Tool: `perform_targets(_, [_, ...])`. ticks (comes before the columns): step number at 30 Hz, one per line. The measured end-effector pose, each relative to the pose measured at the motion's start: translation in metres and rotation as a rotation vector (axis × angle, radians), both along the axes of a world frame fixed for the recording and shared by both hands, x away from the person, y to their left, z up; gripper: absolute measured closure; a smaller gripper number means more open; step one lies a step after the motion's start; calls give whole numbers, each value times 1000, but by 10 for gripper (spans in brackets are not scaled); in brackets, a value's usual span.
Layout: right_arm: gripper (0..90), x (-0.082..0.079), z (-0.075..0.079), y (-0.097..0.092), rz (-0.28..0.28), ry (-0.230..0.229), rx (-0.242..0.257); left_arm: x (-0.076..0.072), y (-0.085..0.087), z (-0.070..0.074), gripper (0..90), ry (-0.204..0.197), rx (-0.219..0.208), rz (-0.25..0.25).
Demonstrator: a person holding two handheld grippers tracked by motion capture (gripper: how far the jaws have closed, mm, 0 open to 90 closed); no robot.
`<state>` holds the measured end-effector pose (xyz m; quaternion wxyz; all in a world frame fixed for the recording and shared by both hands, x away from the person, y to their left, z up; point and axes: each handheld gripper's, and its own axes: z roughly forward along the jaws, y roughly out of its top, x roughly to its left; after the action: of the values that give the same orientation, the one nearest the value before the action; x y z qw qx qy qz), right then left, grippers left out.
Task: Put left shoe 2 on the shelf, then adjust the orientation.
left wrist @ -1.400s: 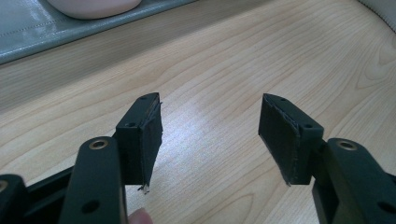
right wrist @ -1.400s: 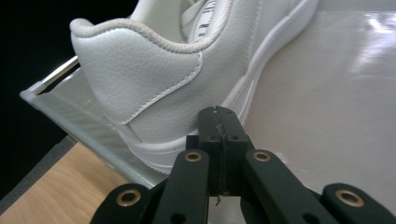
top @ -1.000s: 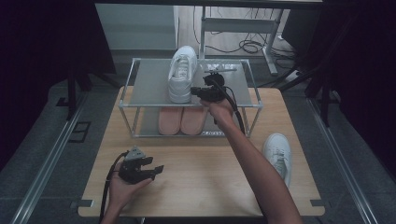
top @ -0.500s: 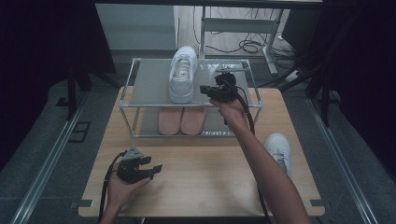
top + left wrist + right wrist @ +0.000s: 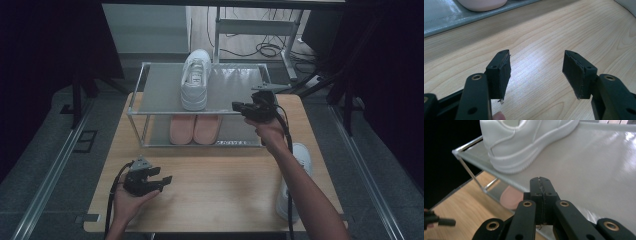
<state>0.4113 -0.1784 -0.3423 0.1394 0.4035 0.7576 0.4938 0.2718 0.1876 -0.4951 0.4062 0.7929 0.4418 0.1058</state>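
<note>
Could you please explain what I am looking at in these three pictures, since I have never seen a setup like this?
A person sits at a wooden table and holds a two-jaw gripping tool in each hand. The wide picture comes from a camera above the table. The other two come from small cameras riding on the tools, looking along their black jaws.

The left gripper rests low near the table's front, jaws open and empty. The right gripper is raised beside a two-level shoe rack, jaws shut with nothing between them.

One white sneaker stands on the rack's top shelf, and a pair of pink shoes sits on the lower shelf. A second white sneaker lies on the table by the person's right forearm.
</note>
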Motion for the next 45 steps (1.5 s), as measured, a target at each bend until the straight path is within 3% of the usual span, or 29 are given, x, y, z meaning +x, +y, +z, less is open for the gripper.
perform_targets(7, [897,-20,-9,-26,-1,13,-3,0,-1,0,403,0,1,-3])
perform_targets(21, [896,-58,-32,-56,22,32,-52,-1,-2,0,403,1,5,-4])
perform_targets(26, [897,-71,-42,-70,-2,32,-53,0,-3,-1,403,6,5,-6])
perform_targets(31, [897,-80,-50,-75,2,42,-71,0,-4,-1,403,8,3,-8])
perform_targets(45, [899,-137,-74,-91,17,80,-148,2,0,-2,405,17,-7,-6])
